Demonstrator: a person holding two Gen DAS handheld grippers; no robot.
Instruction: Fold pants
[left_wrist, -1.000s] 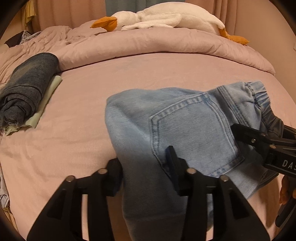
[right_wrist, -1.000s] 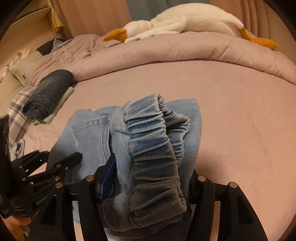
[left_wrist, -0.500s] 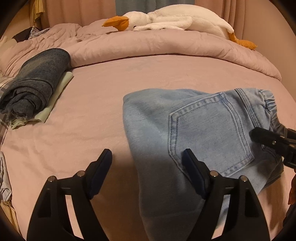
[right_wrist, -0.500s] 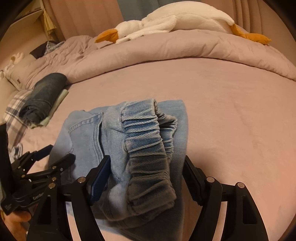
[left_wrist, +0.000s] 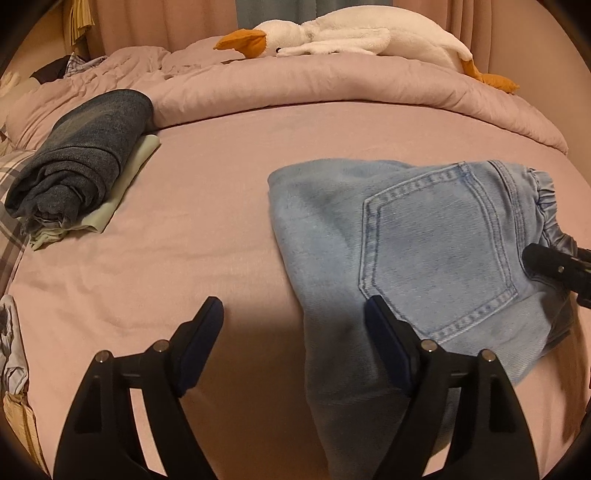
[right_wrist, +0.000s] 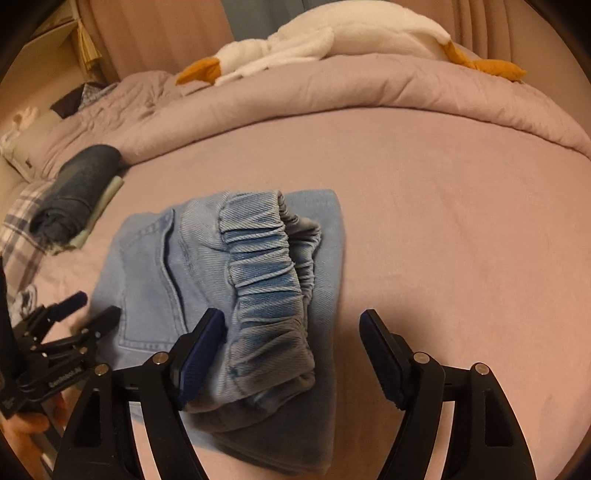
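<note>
Far left on the bed (left_wrist: 221, 206) there's a rolled dark blue garment (left_wrist: 81, 162) sitting on a pale green folded piece (left_wrist: 122, 192), well apart from everything else. Next over, the left tongs (left_wrist: 293, 339) are spread wide with nothing in them; one pad hangs over bare pink sheet, the other over the near edge of the pants (left_wrist: 424, 251). The light denim pants lie folded in a compact bundle on the sheet, back pocket (left_wrist: 439, 254) facing up, elastic waistband (right_wrist: 269, 266) bunched on top toward the right. The right tongs (right_wrist: 291, 350) are wide apart too, gripping nothing, left pad just beside the waistband. Plush goose (left_wrist: 351, 37) lies on the rumpled duvet (left_wrist: 332, 88) at the back.
</note>
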